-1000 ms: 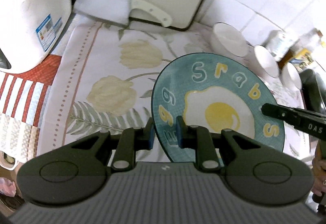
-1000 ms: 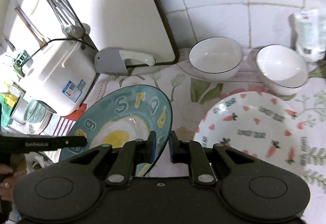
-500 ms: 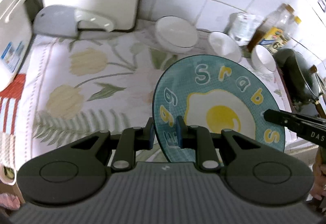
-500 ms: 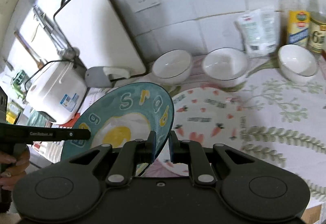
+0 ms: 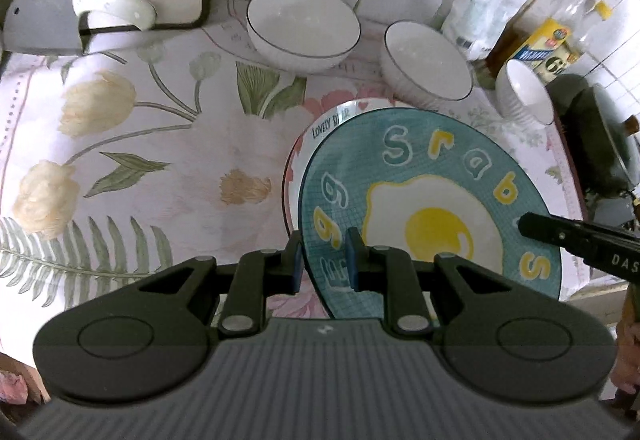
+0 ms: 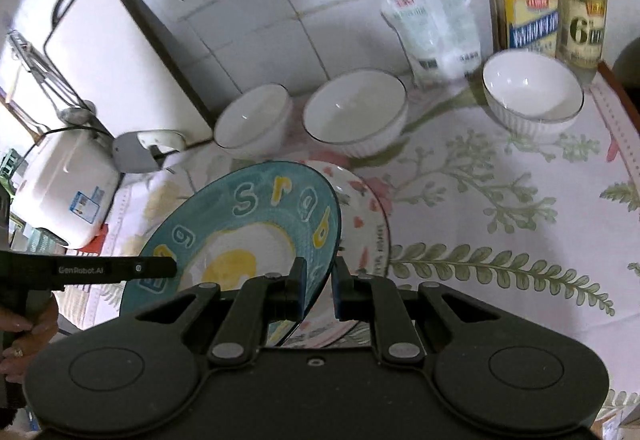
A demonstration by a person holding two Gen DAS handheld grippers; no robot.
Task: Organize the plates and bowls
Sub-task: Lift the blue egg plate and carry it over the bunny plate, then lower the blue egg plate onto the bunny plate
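Two grippers, left [image 5: 323, 260] and right [image 6: 318, 288], each pinch opposite rims of the teal egg plate [image 5: 432, 216], tilted over the carrot plate [image 6: 368, 228], so uneven lowering could clank them.

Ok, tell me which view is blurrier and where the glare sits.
Left wrist view: sharp on the egg plate, soft toward the bottles at the bent fisheye edge, mild sheen in the nearest bowl. Right wrist view: blurrier, smeared around the cutting board and rice cooker; bright window glare at far left.
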